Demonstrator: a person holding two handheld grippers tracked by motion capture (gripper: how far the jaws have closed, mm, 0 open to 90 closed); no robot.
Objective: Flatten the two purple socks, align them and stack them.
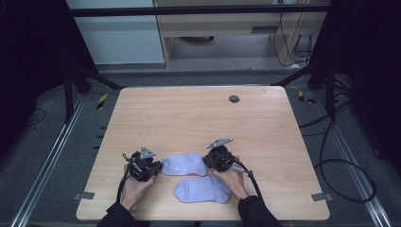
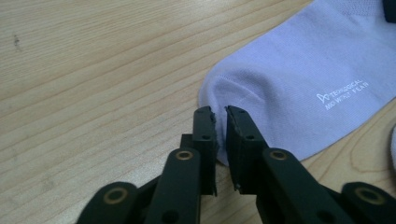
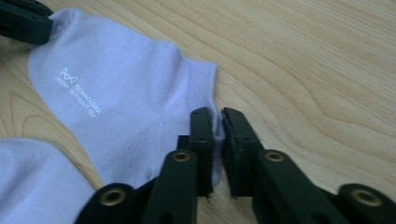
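Dark sleeves are worn. Each black claw (image 1: 158, 169) (image 1: 206, 162) is fitted with brass-ringed screws, a grey three-cornered plate and a black cable.

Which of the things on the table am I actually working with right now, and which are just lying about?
In the job: upper sock, pinched at its ends by left gripper and right gripper; lower sock, its mate.
Lying about: grey disc on the table; floor cables.

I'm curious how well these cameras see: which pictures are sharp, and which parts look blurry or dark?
High view: the table is evenly lit, the surroundings fall into near black, and the two socks show little detail. Left gripper view: the farther sock and its white print are crisp, while the black jaws at the bottom are soft. Right gripper view: the wood grain is sharp and the nearer sock is blurred.
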